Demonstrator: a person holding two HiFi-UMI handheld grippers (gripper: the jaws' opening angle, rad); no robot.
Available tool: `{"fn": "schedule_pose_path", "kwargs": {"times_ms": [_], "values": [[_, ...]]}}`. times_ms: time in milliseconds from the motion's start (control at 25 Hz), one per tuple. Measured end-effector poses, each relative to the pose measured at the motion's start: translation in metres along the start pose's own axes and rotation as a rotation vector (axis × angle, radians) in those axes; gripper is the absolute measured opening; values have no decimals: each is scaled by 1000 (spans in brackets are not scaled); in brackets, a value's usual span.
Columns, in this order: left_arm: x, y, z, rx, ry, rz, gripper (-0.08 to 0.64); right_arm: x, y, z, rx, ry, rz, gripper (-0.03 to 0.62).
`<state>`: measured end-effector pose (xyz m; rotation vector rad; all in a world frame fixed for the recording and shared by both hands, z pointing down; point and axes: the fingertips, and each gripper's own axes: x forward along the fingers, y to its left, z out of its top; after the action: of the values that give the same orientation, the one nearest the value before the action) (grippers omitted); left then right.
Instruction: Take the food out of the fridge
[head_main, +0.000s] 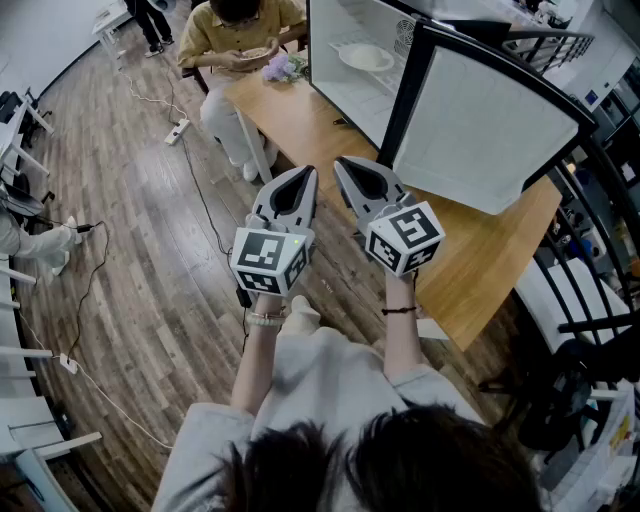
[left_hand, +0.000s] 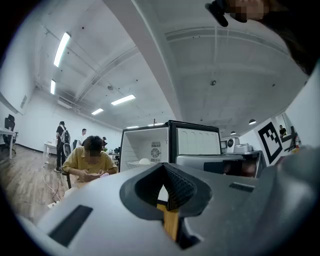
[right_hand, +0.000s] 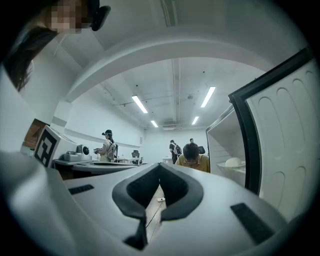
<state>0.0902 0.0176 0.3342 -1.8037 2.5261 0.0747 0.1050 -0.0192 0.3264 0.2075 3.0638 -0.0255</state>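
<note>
A small fridge (head_main: 345, 95) stands on the wooden table (head_main: 300, 125) with its door (head_main: 475, 135) swung wide open. On its shelf lies a white plate of pale food (head_main: 365, 57), also visible as a white dome (left_hand: 145, 161) in the left gripper view and as a white dome (right_hand: 233, 162) in the right gripper view. My left gripper (head_main: 303, 178) and right gripper (head_main: 347, 168) are held side by side, level, short of the table's near edge. Both are shut and hold nothing. The closed jaw tips of the left gripper (left_hand: 162, 167) and of the right gripper (right_hand: 159, 167) point toward the fridge.
A person in a yellow shirt (head_main: 235, 30) sits at the table's far end. Cables and a power strip (head_main: 178, 130) lie on the wood floor at left. A black metal rack (head_main: 600, 250) stands at right, past the door. Other people stand in the distance.
</note>
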Motion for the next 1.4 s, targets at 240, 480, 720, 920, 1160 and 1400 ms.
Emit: {"fn": "schedule_pose_path", "kwargs": {"times_ms": [240,480,720,920,1160,1400], "values": [[-1,-1,-3,-16,8,10,8,-3,-3,-1,5,-4,-1,8],[0,-5,1,-17,4,15,8,-5,-5,1,7,-6,2,9],[5,-5,-3,-17,20,23,8,-4,-10,-5,30,-2,7,9],[11,2,-8,-18,31,19,8,2,-17,-16,57,12,-5,9],[29,17,-13,-30,34,-9,8,20,-31,-23,68,23,-25,9],[52,42,-17,-34,45,-60,8,47,-45,-33,79,33,-68,9]]}}
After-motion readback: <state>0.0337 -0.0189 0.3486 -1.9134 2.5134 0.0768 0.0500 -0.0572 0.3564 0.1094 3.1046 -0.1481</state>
